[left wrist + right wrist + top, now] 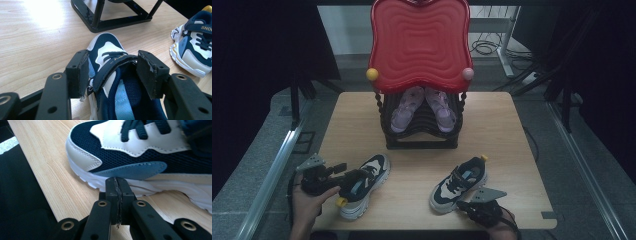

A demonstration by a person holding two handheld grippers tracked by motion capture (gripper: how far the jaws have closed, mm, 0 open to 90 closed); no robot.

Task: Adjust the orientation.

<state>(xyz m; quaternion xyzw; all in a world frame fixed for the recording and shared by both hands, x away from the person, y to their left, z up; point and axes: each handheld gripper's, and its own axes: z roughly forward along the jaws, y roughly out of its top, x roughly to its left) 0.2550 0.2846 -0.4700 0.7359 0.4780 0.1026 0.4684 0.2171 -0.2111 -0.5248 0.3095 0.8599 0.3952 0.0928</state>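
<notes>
Left tongs point(112, 72) spread wide astride the collar and strap of the left sneaker point(362, 182), near the tabletop's point(422, 160) front left edge; pads point(82, 75) flanking the strap, contact hard to tell. Probably light, with soft mesh upper and padded collar that give under pressure, over a stiffer sole. Best taken across the heel collar or strap. Further right, right sneaker point(459, 184) lying flat near the front edge. Right tongs point(117, 195) closed, empty, tips at its white sole.
</notes>
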